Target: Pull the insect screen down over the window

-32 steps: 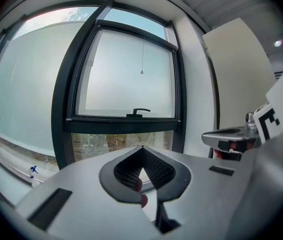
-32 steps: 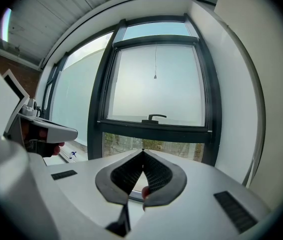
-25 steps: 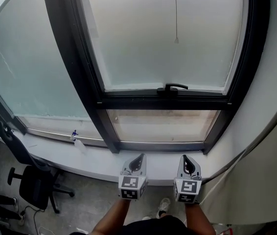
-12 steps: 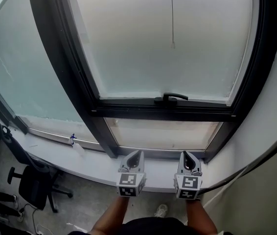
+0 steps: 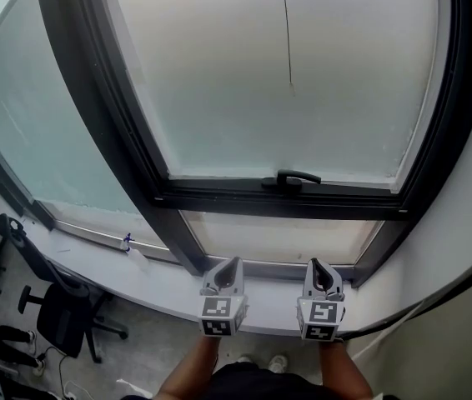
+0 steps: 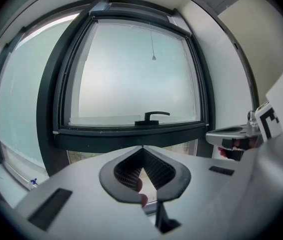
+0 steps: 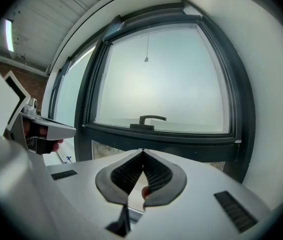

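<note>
A: "Where's the pull cord (image 5: 290, 77)?"

B: "My left gripper (image 5: 233, 262) is closed tight, empty, near the sill (image 5: 169, 282). The pull cord hangs high at the window's (image 5: 211, 82) middle, above the handle (image 5: 291, 178). My right gripper (image 5: 313, 266), likewise closed and empty, should open, pinch its tip, pull straight down."

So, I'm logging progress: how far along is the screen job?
Nothing looks done: the pull cord hangs high over the glass, and no screen appears drawn across it. Nothing is in hand: the left hand-held gripper and right hand-held gripper are both shut and empty, low by the sill. Left to do: reach up, grasp the cord, draw the screen down.
</note>
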Available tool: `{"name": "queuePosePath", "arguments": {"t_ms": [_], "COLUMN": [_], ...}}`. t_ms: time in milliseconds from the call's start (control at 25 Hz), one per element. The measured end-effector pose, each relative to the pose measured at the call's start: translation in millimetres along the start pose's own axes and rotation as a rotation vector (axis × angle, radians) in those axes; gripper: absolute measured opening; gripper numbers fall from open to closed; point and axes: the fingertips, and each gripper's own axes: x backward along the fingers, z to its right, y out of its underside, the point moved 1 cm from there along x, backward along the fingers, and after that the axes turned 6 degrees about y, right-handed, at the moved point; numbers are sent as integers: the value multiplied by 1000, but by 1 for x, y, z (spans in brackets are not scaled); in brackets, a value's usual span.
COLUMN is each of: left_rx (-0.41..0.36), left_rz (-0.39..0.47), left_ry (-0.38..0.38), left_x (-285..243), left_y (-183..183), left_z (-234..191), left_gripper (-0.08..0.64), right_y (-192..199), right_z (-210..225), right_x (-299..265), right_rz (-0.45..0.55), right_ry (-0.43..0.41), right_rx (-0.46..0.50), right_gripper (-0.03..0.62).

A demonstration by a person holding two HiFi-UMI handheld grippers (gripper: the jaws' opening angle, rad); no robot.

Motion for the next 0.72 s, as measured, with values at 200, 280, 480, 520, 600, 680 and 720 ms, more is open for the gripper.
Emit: {"name": "queuePosePath", "arguments": {"t_ms": [200, 280, 480, 520, 600, 680, 720], "left_rx": [11, 24, 6, -6, -47, -73, -80], "left_rz": [-17, -14, 20, 25, 33, 33, 38], "left_ry": [-5, 3, 29, 23, 9, 0, 2], "left_x": [-18, -27, -53, -57, -65, -72, -75], "left_y": [4, 3, -12, -18, -26, -33, -36], "left_z": [-7, -12, -22, -24, -29, -33, -35], "left_gripper": [-2, -2, -2, -2, -2, -2, -2], "right_y": [1, -1, -16, -21, -28, -34, -39], "right_z": [7, 6, 10, 10, 12, 14, 16], "right_x": [-17, -25, -44, -49, -63, -74, -78], "right_rz": [-5, 2, 3, 18, 47, 59, 64], "right_ry": [11, 9, 10, 14, 26, 41, 50], "right_rx": [-10, -3, 21, 27, 42, 44, 40], "right_gripper": [3, 3, 3, 3, 3, 3, 3]}}
